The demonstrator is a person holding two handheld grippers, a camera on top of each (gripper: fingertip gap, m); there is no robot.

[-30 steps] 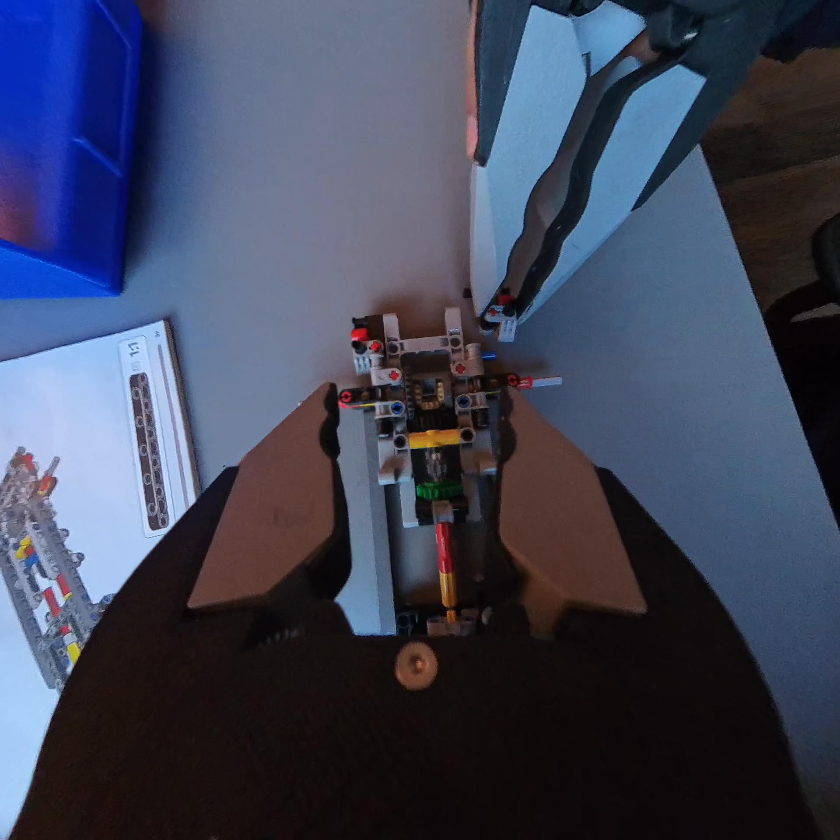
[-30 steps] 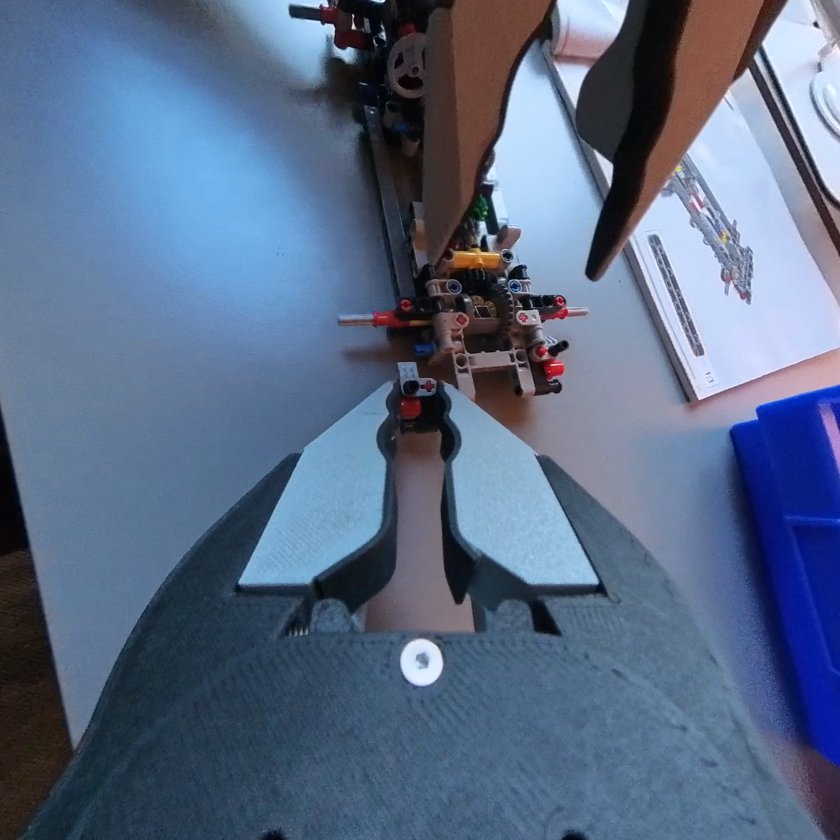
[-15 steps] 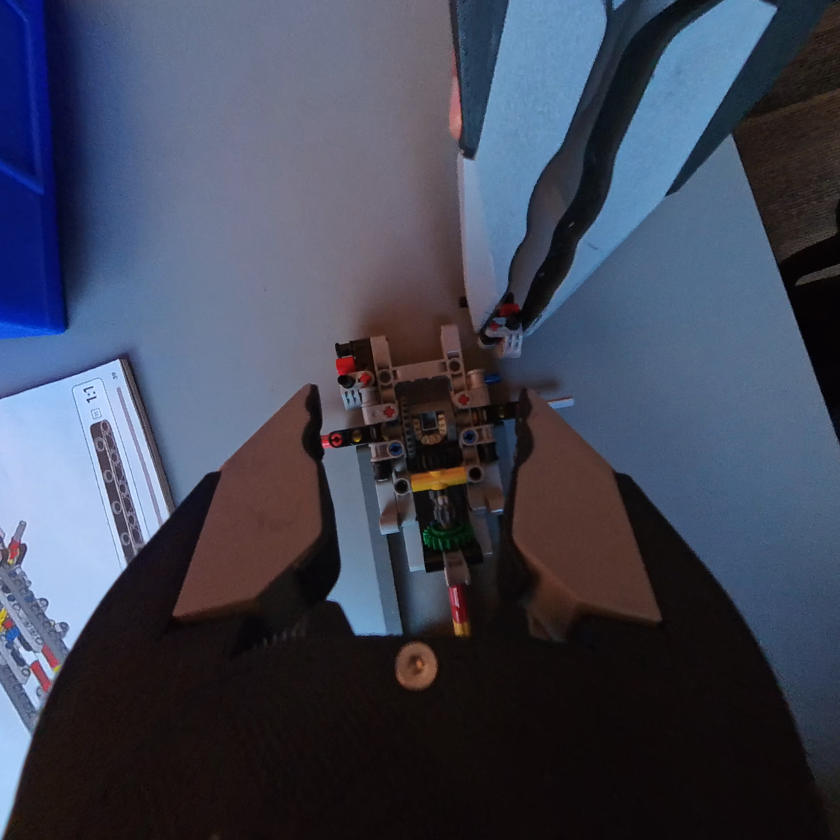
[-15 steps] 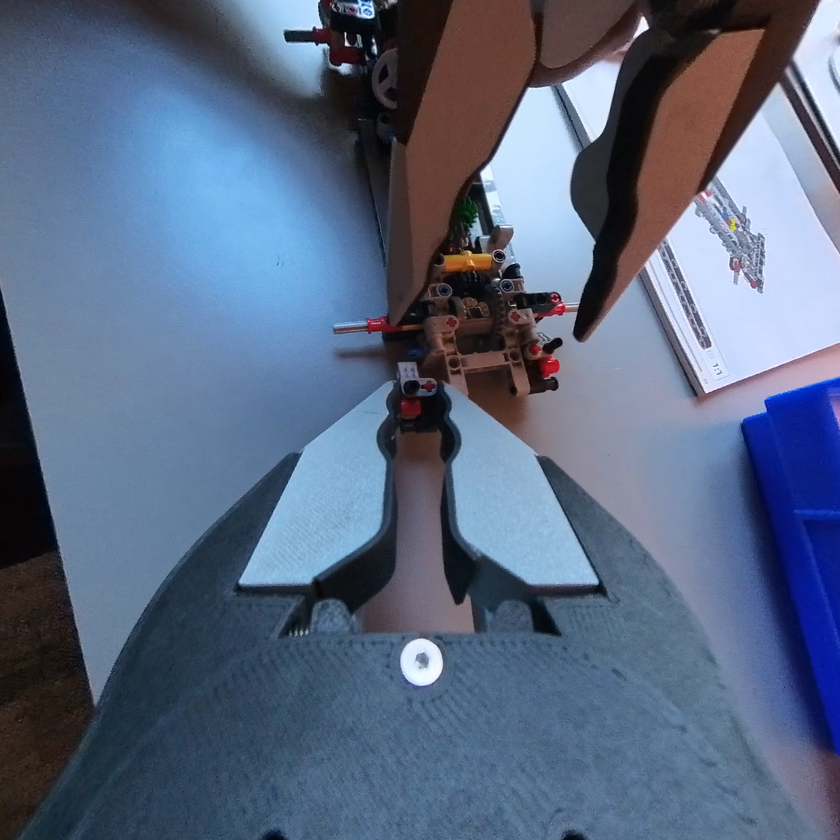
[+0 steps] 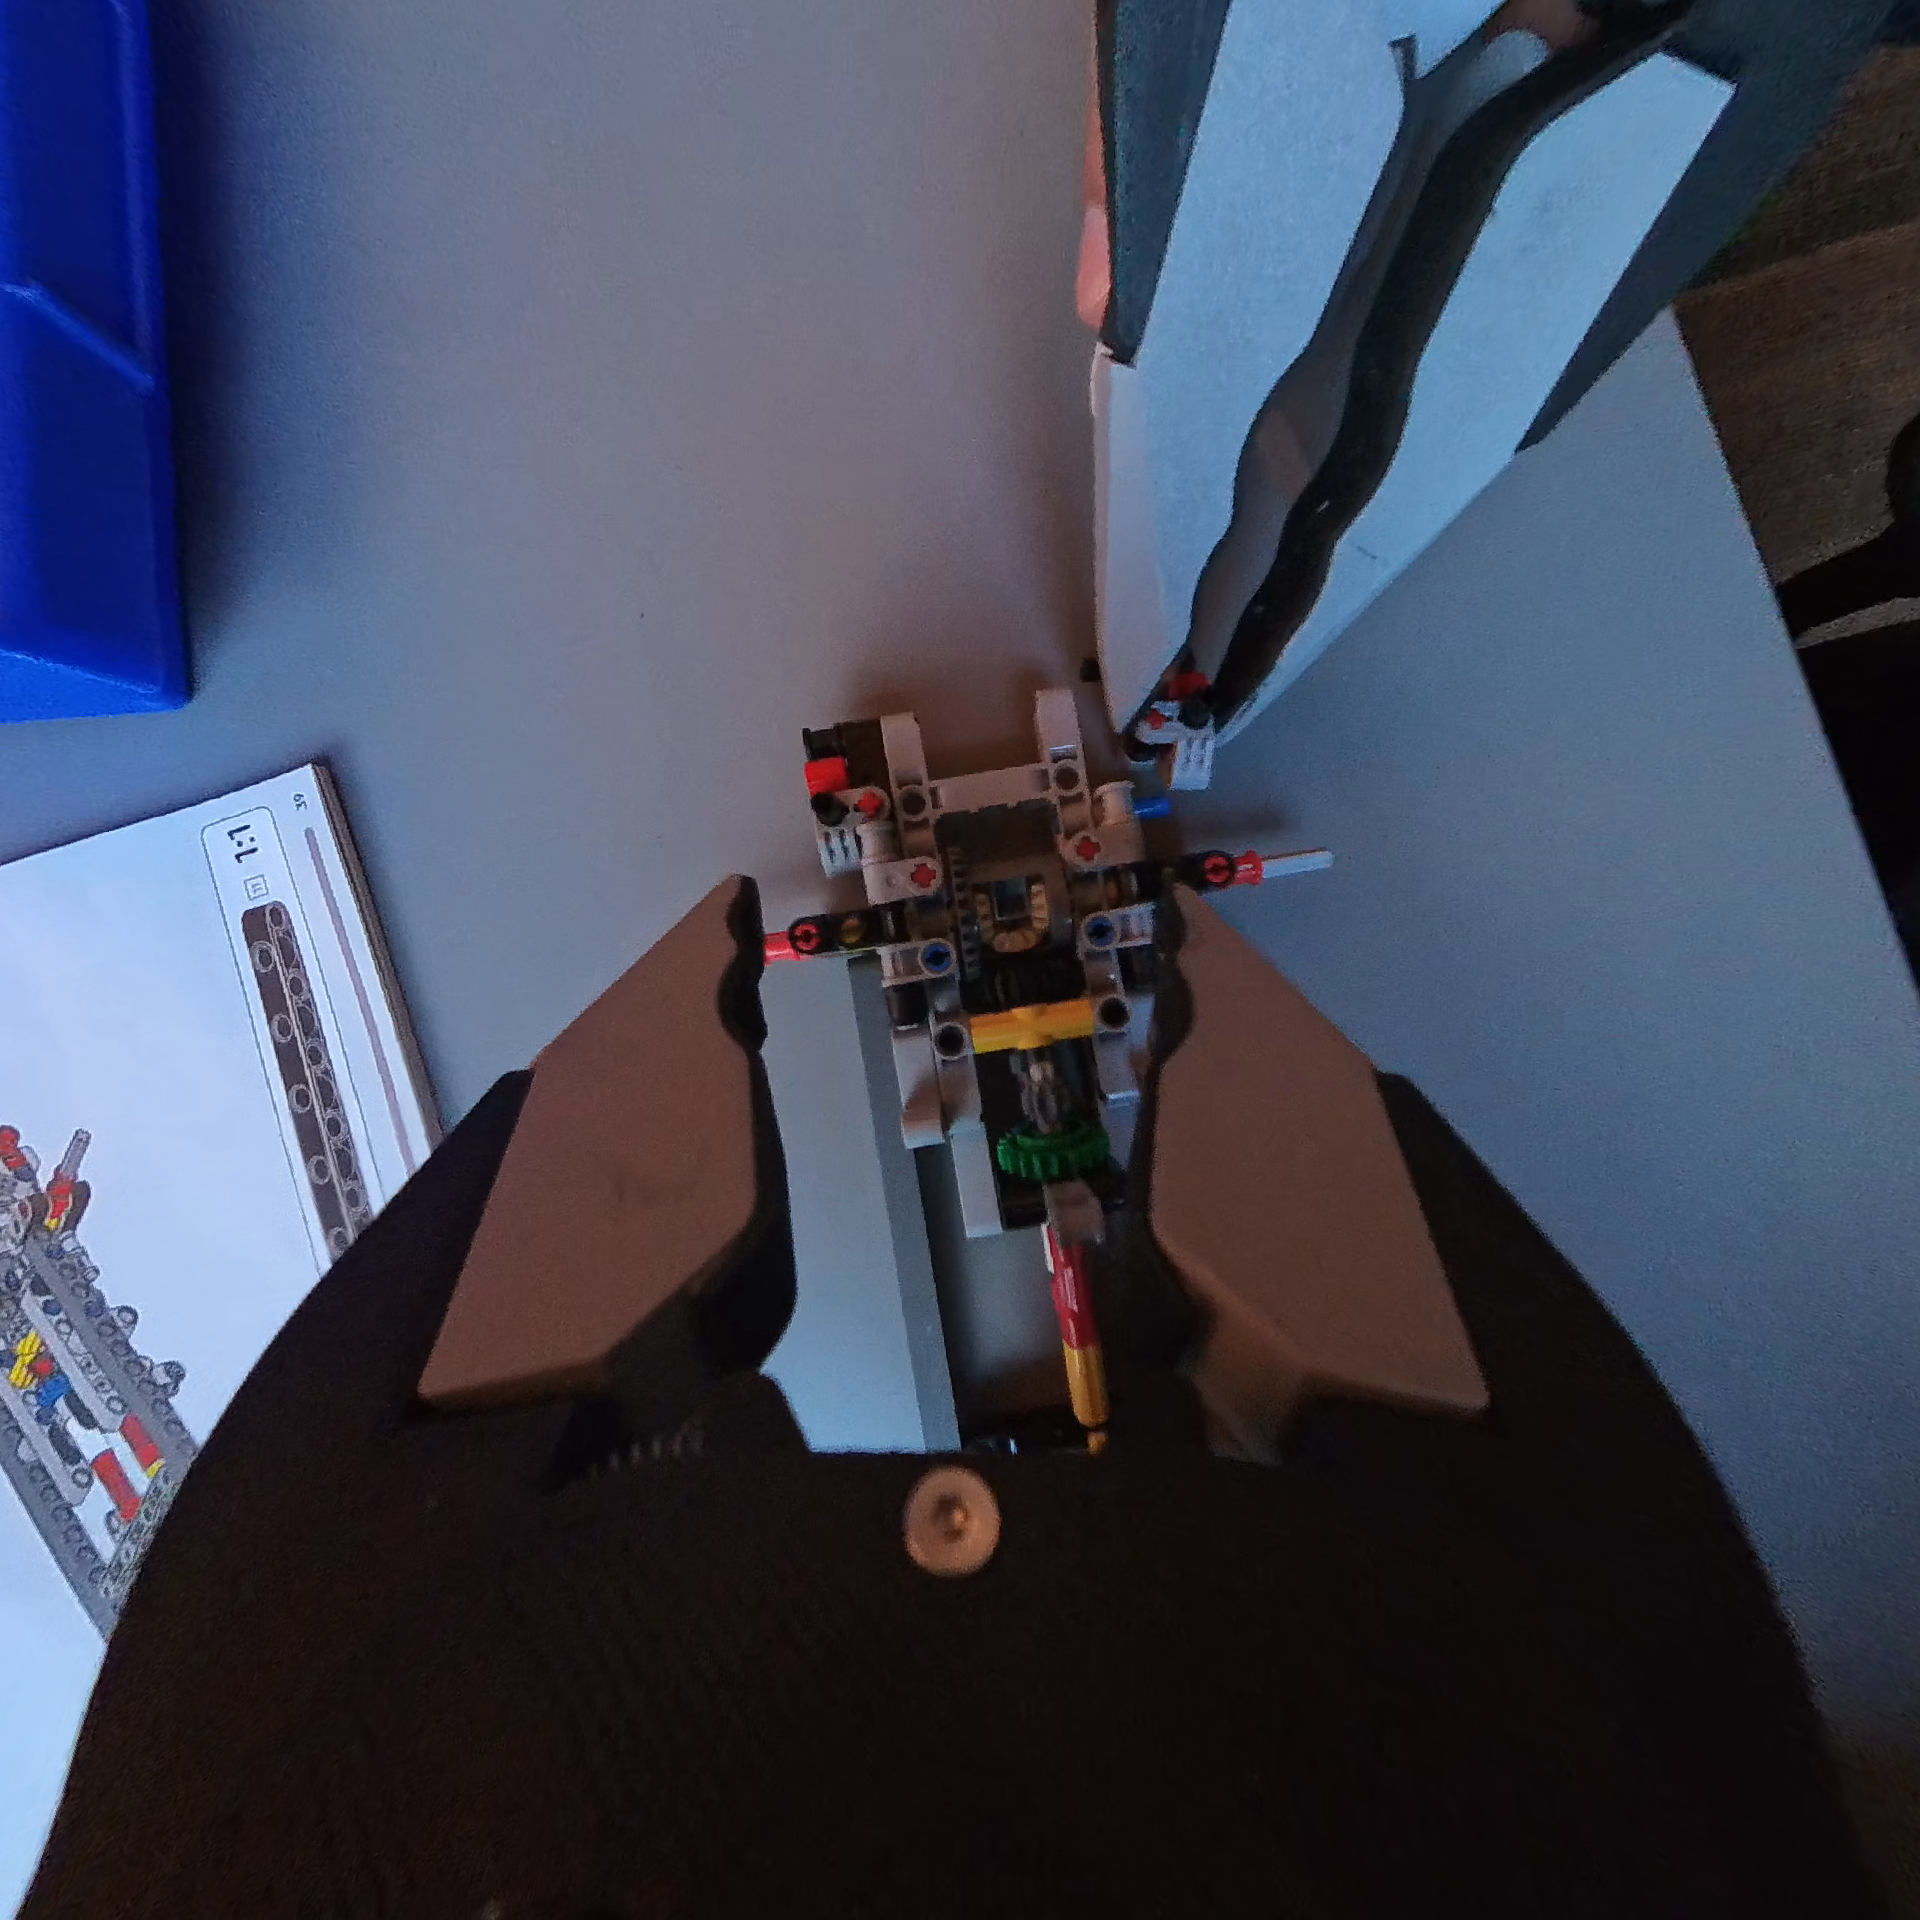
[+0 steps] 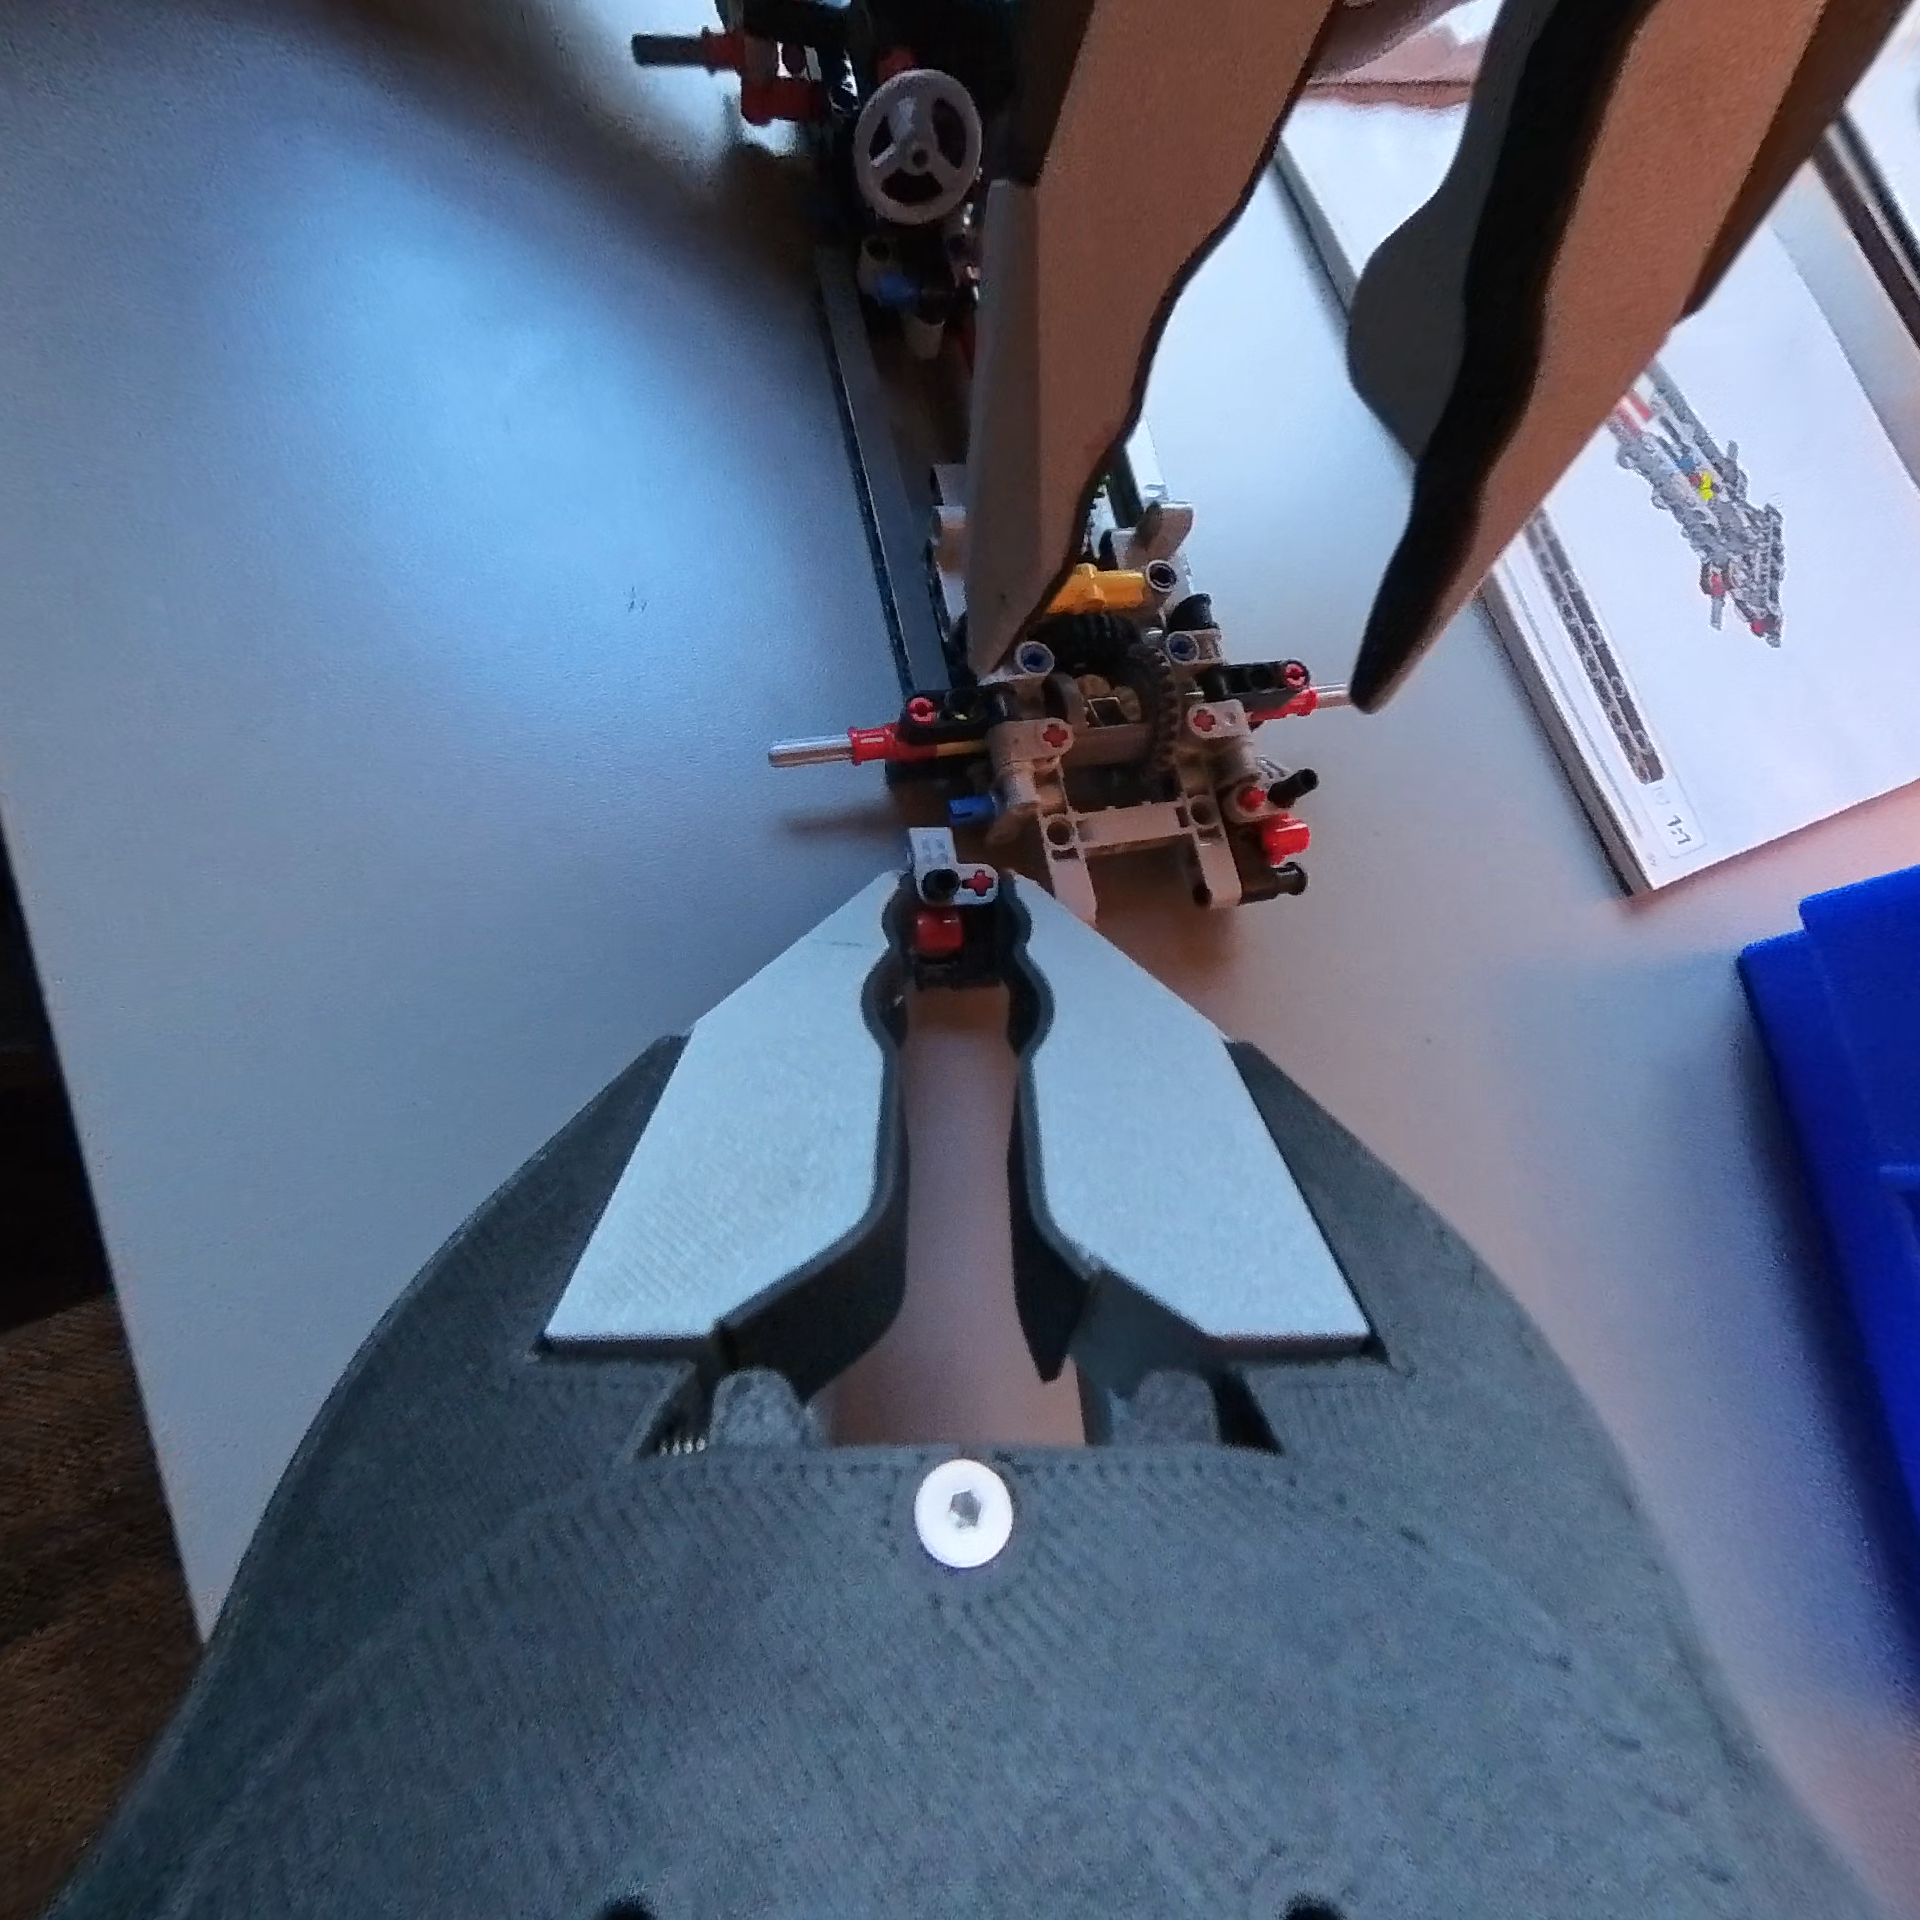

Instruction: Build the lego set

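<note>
item, my right gripper (image 6: 951, 904): fingers narrow, pads pressed on a small grey, red and black brick sub-assembly (image 6: 948, 902), its grey angled end poking out past the tips. item, brick chassis (image 6: 1101, 748): just beyond and slightly right of that held piece, near but apart; long axis runs away from my right gripper along the table, cross axle (image 6: 821, 750) lying square to it. item, my left gripper (image 5: 961, 935): fingers wide, straddling the chassis near end from above; right pad close against the frame's side, contact i cannot tell; left pad clear of the frame, only the red axle tip near it. right gripper is nearer the open blue pin (image 6: 968, 808). item, table (image 6: 416, 520): pale grey, flat. item, instruction booklet (image 5: 156, 1039) beside the chassis. item, blue bin (image 5: 73, 364) farthest out. dark floor (image 5: 1818, 416) past the table edge.
</note>
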